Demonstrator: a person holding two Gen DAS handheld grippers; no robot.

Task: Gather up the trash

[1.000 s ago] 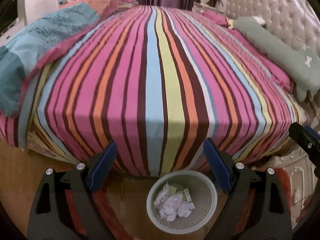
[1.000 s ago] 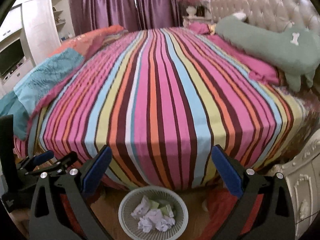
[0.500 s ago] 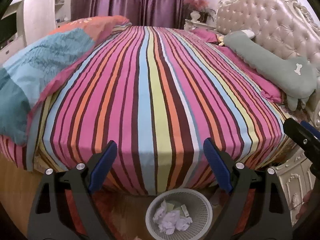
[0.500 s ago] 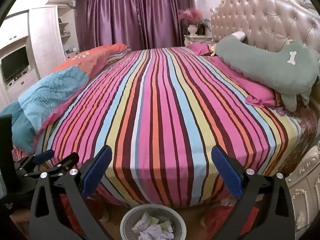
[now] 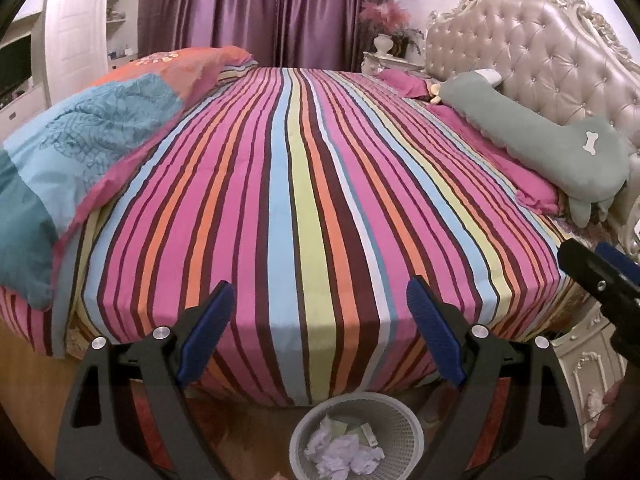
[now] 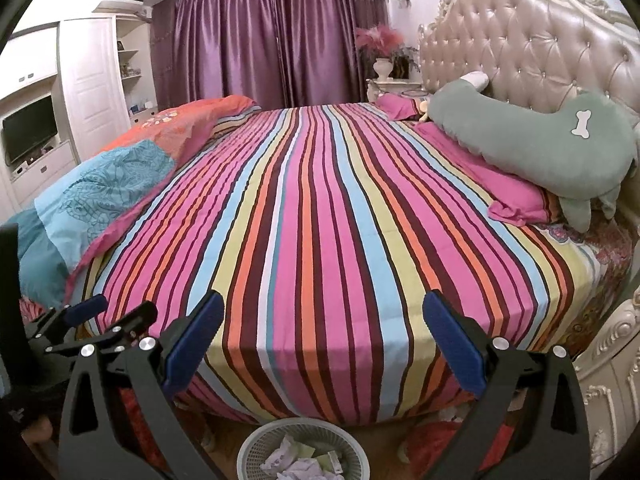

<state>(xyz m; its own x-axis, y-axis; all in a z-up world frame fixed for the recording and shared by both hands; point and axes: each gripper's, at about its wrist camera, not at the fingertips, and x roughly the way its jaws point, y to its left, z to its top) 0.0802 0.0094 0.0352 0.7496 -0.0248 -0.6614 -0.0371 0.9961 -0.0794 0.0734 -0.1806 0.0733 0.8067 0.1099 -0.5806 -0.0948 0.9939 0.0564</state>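
Left claw (image 5: pixel 320 304) wide, empty. Right claw (image 6: pixel 323 314) wide, empty. Basket (image 5: pixel 404 420) holding crumpled paper (image 5: pixel 344 454) below both claws; striped bed (image 5: pixel 304 200) ahead.

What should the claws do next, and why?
Probably stop and pull back. Both the left claw and the right claw are open and empty, the crumpled white paper lies in the white mesh bin, and the striped bedspread shows no trash.

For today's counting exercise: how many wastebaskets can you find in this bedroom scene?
1. The wastebasket stands on the floor at the foot of the striped bed, holding crumpled paper. The bed may hide others.
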